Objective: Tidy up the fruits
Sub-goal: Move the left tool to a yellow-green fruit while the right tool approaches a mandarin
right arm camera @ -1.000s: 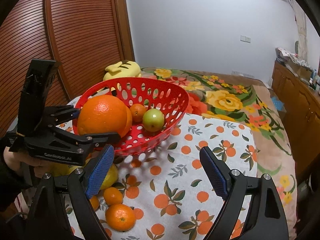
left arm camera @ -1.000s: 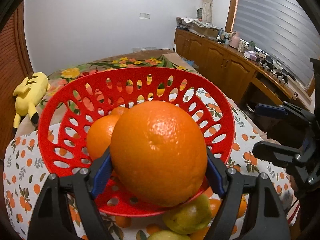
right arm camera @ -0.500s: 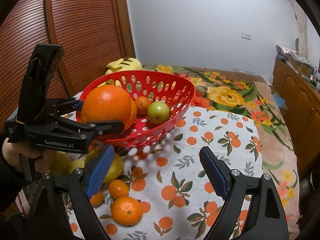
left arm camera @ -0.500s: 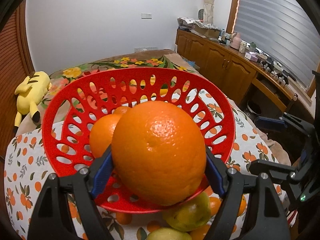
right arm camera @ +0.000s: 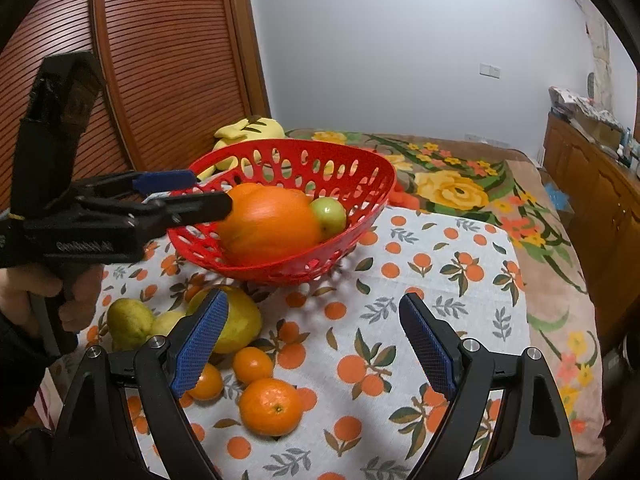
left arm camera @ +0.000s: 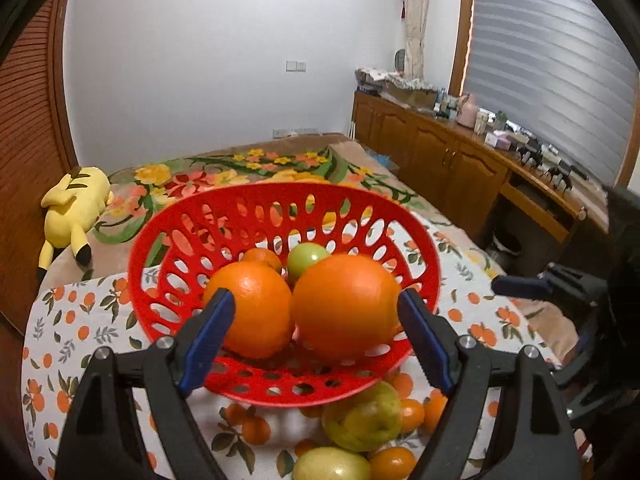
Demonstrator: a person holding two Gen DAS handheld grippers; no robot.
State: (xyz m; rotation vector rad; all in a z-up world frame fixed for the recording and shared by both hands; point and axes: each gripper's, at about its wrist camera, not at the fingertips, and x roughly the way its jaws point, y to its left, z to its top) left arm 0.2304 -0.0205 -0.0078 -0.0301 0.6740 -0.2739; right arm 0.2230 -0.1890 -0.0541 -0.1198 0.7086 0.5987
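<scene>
A red perforated basket [left arm camera: 420,248] [right arm camera: 360,184] sits on the orange-print cloth. In it lie a big orange [left arm camera: 346,310] [right arm camera: 268,222], a second big orange [left arm camera: 250,308], a small orange [left arm camera: 262,258] and a green fruit [left arm camera: 306,258] [right arm camera: 330,214]. My left gripper [left arm camera: 316,332] [right arm camera: 200,196] is open at the basket's near rim, its jaws apart and no longer pressing the big orange. My right gripper [right arm camera: 314,340] is open and empty above the cloth. Loose oranges [right arm camera: 270,406] and yellow-green fruits [right arm camera: 236,320] [left arm camera: 364,414] lie in front of the basket.
A yellow plush toy [left arm camera: 74,210] lies behind the basket on a floral blanket [right arm camera: 452,184]. Wooden cabinets [left arm camera: 448,168] with clutter stand on the right. A slatted wooden door [right arm camera: 160,60] is on the left.
My left gripper has opened and let the big orange go into the basket, then drawn back a little. My right gripper has stayed open and shifted slightly.
</scene>
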